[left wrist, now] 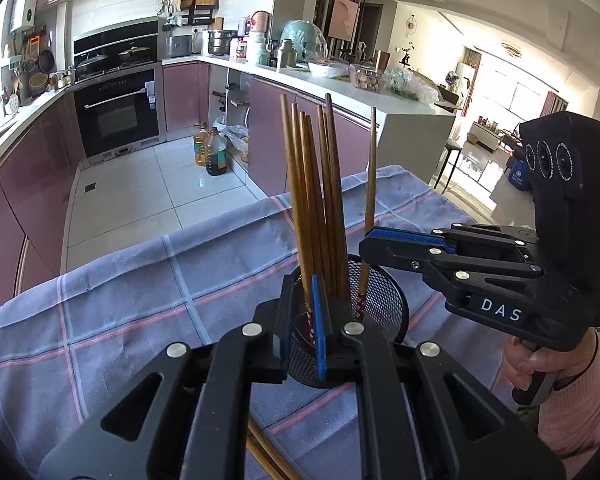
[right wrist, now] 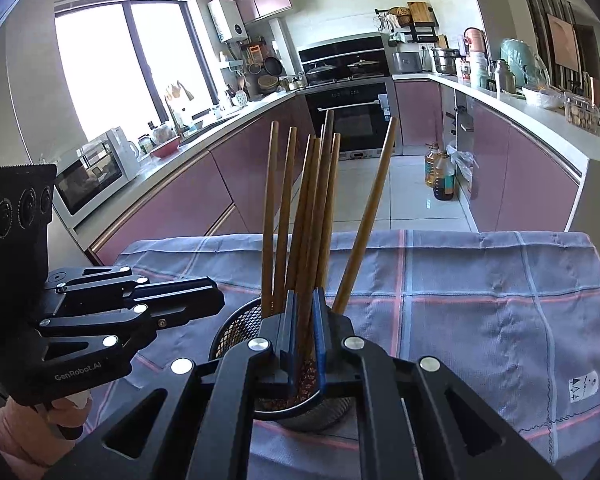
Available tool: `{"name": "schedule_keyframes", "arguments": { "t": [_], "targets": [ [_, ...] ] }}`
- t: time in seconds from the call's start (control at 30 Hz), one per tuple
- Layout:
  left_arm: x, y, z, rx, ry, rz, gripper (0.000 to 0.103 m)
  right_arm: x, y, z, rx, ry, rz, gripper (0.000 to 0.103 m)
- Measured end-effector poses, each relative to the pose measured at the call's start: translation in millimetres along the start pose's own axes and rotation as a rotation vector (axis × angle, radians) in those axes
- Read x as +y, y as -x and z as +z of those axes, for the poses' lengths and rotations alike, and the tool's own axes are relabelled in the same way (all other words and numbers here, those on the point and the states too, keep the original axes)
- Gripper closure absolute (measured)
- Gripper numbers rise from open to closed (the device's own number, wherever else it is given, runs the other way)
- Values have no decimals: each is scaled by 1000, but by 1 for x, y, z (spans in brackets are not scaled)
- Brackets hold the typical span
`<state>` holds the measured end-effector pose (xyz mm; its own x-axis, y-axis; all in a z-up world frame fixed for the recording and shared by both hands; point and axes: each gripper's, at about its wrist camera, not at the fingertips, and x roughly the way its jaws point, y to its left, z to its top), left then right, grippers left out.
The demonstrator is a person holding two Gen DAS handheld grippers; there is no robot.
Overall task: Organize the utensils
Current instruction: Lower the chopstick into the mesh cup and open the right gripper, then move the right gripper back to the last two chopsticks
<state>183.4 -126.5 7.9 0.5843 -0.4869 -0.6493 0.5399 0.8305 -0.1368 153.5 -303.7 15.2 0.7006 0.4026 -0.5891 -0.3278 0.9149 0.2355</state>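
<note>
A black mesh cup [left wrist: 384, 300] stands on the checked cloth and holds several wooden chopsticks [left wrist: 320, 184] upright. My left gripper [left wrist: 302, 332] is shut on the cup's near rim. My right gripper [left wrist: 370, 240] reaches in from the right, shut on one chopstick [left wrist: 370, 168] that stands in the cup. In the right wrist view the same cup [right wrist: 236, 326] and chopsticks [right wrist: 304, 216] sit just past my right gripper [right wrist: 305, 332], which pinches a chopstick shaft; one chopstick [right wrist: 366, 216] leans right. The left gripper [right wrist: 216, 300] shows at left.
More chopsticks [left wrist: 266, 456] lie on the cloth under my left gripper. The blue-grey cloth [right wrist: 480, 312] covers the table, whose far edge drops to the kitchen floor. A small paper label [right wrist: 583, 386] lies at the cloth's right side.
</note>
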Motion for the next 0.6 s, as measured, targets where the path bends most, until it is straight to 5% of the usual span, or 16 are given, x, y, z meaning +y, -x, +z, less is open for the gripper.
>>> {"name": "schedule_keyframes", "arguments": {
  "t": [0.17,0.6],
  "targets": [
    [5,13,-8,-38,25,15,91,3,6,-1,-10,-5,8,89],
    [25,84,-58,-202,68,156,43,45,44,-25,-67,89,127,66]
  ]
}}
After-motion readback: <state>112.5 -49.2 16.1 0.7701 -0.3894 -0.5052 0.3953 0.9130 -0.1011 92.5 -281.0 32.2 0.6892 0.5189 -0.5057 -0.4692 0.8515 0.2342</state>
